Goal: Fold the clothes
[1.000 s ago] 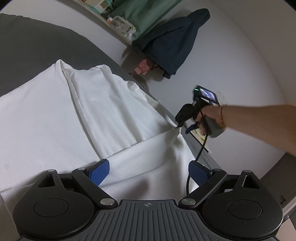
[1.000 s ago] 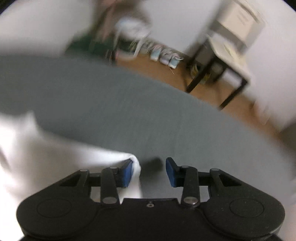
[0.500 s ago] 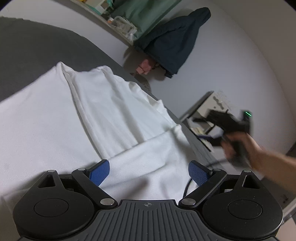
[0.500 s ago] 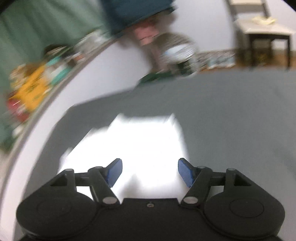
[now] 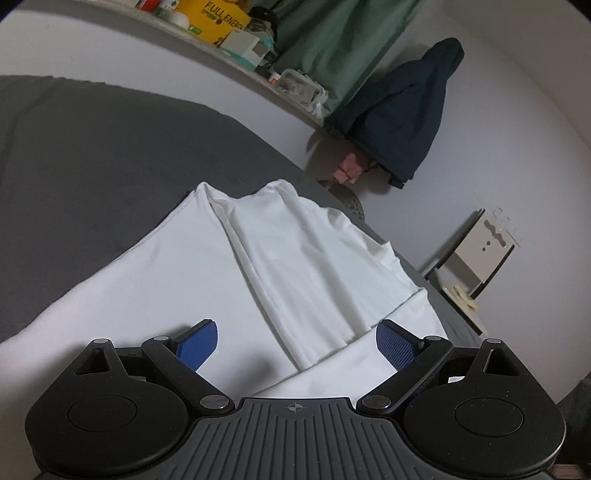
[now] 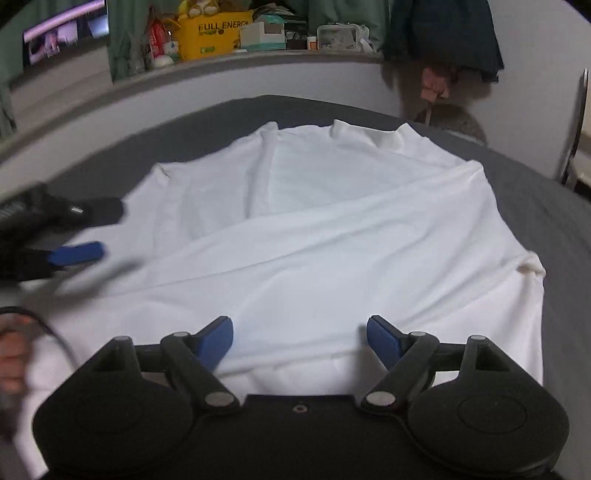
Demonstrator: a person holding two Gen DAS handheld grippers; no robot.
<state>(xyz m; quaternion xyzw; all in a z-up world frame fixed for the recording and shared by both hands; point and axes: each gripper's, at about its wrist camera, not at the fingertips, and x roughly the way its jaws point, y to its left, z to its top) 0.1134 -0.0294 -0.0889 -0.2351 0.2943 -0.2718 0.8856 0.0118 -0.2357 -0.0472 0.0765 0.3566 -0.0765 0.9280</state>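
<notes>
I see the white cotton shirt (image 6: 314,229) spread flat on the dark grey bed sheet (image 6: 546,206), partly folded, with one side panel laid over the middle and its folded edge running diagonally ahead of both tongs. My right gripper (image 6: 300,338) hangs over the shirt's near hem, its jaws having just been opening; they now stand wide apart with only flat cloth below them and nothing pinched. My left gripper (image 5: 295,341) sits over the shirt too, blue pads well apart, the overlapped fold running between them, gripping nothing. From the right camera the left gripper appears at the far left, blurred, above the shirt's edge. Beyond the shirt, past both tongs, a curved grey ledge (image 6: 258,62) carries a yellow cardboard box (image 6: 214,35), and a dark navy jacket (image 5: 402,114) hangs on the wall.
</notes>
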